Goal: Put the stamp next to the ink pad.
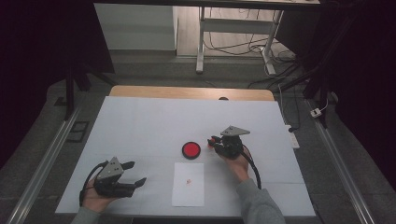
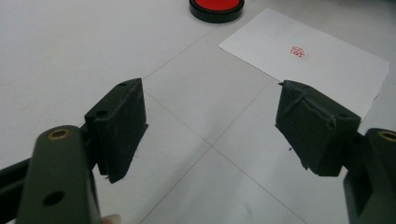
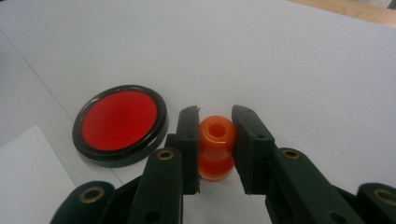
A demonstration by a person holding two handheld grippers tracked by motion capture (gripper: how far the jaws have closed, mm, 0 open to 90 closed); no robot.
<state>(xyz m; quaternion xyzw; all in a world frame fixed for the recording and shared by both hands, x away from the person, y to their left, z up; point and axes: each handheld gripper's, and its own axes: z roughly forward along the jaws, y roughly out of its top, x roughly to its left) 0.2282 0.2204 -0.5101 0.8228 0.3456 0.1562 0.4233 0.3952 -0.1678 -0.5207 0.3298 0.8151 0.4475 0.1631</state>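
Observation:
My right gripper (image 3: 215, 121) is shut on an orange stamp (image 3: 216, 147), a waisted plastic handle held upright between the two black jaws. In the high view the right gripper (image 1: 215, 140) sits just right of the round red ink pad (image 1: 191, 150) with its black rim. The ink pad (image 3: 120, 123) lies to the left of the stamp, apart from it. A white sheet of paper (image 1: 188, 184) with a small red stamp mark (image 1: 188, 181) lies below the pad. My left gripper (image 1: 137, 173) is open at the front left, with nothing between its jaws (image 2: 210, 116).
A white cover (image 1: 140, 126) spreads over the wooden table (image 1: 187, 91). The paper (image 2: 308, 60) and the ink pad (image 2: 216, 7) lie beyond the left jaws. Metal rails run along both sides of the table; cables and a desk frame stand behind it.

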